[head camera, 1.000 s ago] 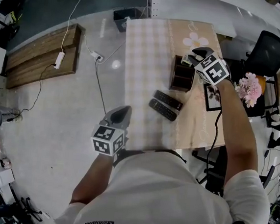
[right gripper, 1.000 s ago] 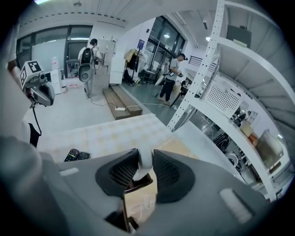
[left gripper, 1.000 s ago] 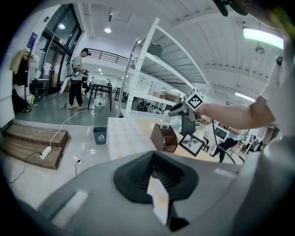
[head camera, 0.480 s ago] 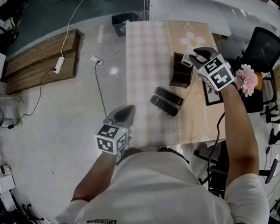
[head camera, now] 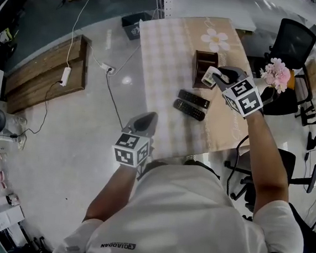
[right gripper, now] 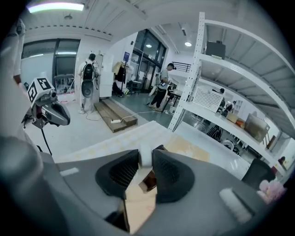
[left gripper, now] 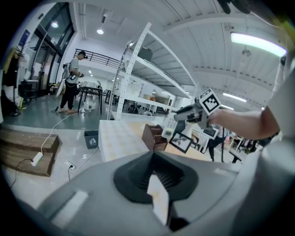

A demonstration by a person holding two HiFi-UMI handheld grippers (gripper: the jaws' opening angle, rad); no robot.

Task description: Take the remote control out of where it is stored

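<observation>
Between the jaws of the right gripper [head camera: 218, 75] the white remote control [head camera: 209, 77] is clamped by its end. It has been drawn back from the brown holder [head camera: 204, 60], which is now just beyond the jaw tips, whereas a second ago it was at the holder's slot. The removal appears complete, though the clearance is poorly shown. The left gripper [head camera: 145, 123] is held closed on nothing, well apart.

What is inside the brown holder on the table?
The brown holder shows dark compartments, nothing visible in them. The white remote, clamped in the right tool, covers its near end, so that part is hidden.
</observation>
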